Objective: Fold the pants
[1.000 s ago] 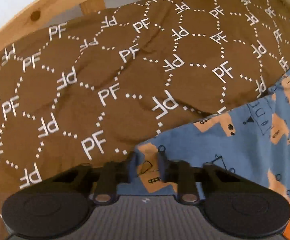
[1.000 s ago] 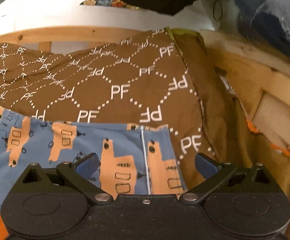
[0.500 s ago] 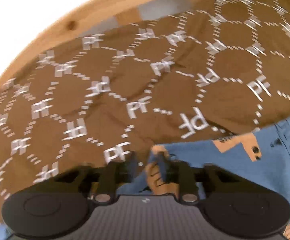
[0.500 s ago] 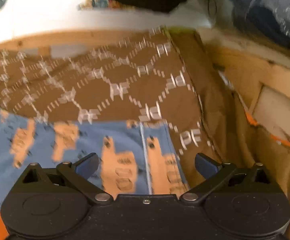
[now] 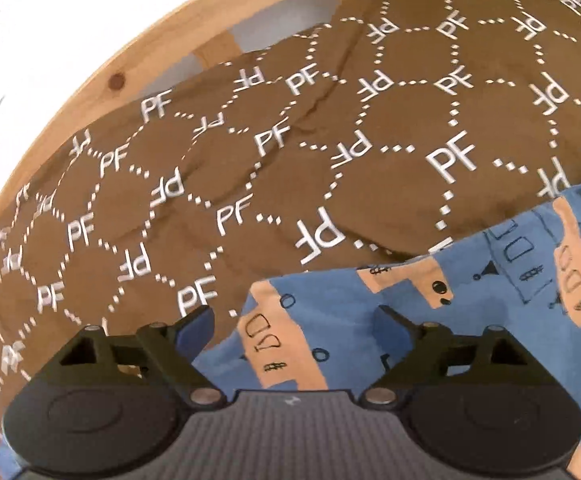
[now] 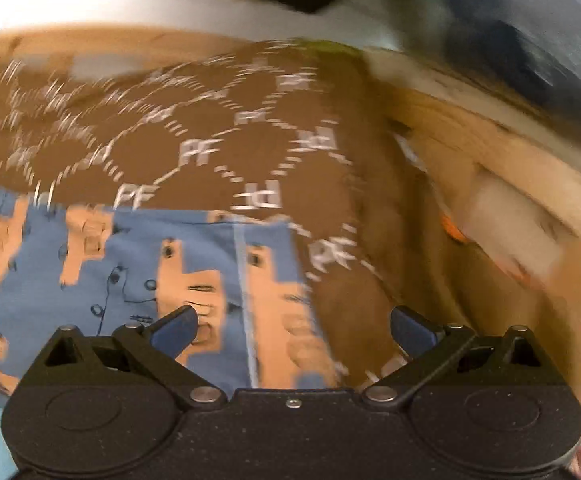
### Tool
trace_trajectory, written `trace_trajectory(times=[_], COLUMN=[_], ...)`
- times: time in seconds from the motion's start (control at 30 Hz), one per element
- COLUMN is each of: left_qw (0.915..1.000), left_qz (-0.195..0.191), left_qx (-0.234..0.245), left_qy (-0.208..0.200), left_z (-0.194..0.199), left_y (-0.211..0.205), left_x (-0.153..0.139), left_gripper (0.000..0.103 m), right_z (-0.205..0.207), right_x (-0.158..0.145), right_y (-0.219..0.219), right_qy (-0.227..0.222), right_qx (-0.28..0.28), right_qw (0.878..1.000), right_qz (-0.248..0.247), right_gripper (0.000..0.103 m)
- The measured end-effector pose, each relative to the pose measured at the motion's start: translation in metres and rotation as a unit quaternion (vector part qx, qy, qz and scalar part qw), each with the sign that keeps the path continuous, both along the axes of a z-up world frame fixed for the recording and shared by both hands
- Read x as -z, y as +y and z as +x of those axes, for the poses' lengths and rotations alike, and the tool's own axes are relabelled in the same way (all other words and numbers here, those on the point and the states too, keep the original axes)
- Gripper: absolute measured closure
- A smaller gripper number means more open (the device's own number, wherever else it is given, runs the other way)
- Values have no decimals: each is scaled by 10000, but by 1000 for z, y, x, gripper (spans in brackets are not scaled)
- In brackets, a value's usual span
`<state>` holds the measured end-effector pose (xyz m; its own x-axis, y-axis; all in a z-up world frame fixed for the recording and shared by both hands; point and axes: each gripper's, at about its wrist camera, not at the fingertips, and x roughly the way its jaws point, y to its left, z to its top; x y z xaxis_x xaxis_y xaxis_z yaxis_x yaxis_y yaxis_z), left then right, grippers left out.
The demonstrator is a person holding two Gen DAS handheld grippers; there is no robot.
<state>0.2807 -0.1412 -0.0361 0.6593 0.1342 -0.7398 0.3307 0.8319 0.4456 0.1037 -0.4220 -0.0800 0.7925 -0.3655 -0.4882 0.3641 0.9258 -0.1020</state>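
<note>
A: What covers the surface?

B: A brown bedspread (image 5: 390,196) printed with white dotted hexagons and "PF" letters, creased in places. In the right wrist view it (image 6: 218,120) is blurred.

A: And behind it?

B: A light wooden frame (image 5: 162,52) with 1 dark knot (image 5: 116,80), curving along the cloth's far edge, and a white wall (image 5: 70,12) beyond. On the right, more pale wood (image 6: 490,152) and an orange strip (image 6: 452,232), too blurred to identify.

My left gripper (image 5: 292,320): jaws spread wide, tips at 10 and 2 o'clock. My right gripper (image 6: 293,320): likewise spread, nothing clamped.
</note>
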Motion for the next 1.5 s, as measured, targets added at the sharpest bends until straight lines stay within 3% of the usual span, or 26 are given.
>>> trace_trajectory(times=[0.1, 0.23, 0.33, 0.4, 0.5, 0.6, 0.7, 0.8, 0.87, 1.0, 1.07, 1.13, 1.33, 1.5], left_qw=[9983, 9897, 9787, 9689, 9561, 9457, 9370, 9382, 9442, 9529, 9547, 9580, 9695, 9566], left_qz=[99, 179, -127, -279, -436, -706, -866, -717, -519, -529, -480, -535, -1131, -1611], left_qx=[493, 1197, 1903, 2345, 2818, 3106, 3254, 3233, 3105, 2799, 2733, 2553, 1512, 1104], left_qy=[308, 759, 761, 743, 673, 654, 935, 1005, 972, 1039, 1073, 1195, 1564, 2163], left_z=[-5, -14, -29, -34, -31, -30, -25, -18, -14, -11, -11, -10, -10, -12], left_y=[-20, -77, -121, -151, -191, -220, -244, -261, -272, -281, -283, -284, -253, -236], left_x=[-29, -74, -100, -103, -87, -65, -38, -15, -2, 5, 3, -2, -22, -26], left_gripper=[13, 9, 4, 4, 6, 18, 25, 26, 26, 24, 24, 24, 24, 27], right_z=[-21, -30, -28, -25, -28, -30, -30, -29, -26, -24, -24, -25, -28, -32], right_x=[-6, 3, 10, 11, 12, 14, 14, 18, 18, 17, 16, 16, 15, 8], right_y=[-11, -6, -6, -12, -24, -33, -39, -45, -48, -49, -48, -49, -45, -33], right_qy=[-344, -344, -300, -416, -615, -713, -773, -808, -829, -833, -831, -838, -912, -988], right_qx=[101, 59, 136, 254, 432, 564, 680, 746, 697, 654, 684, 713, 621, 455], right_qw=[9887, 9690, 9666, 9642, 9593, 9596, 9608, 9604, 9604, 9613, 9618, 9619, 9651, 9742], right_qz=[1453, 2445, 2542, 2605, 2722, 2661, 2574, 2559, 2566, 2543, 2518, 2503, 2375, 1978], right_gripper=[1, 1, 3, 10, 19, 36, 51, 59, 59, 59, 68, 81, 84, 85])
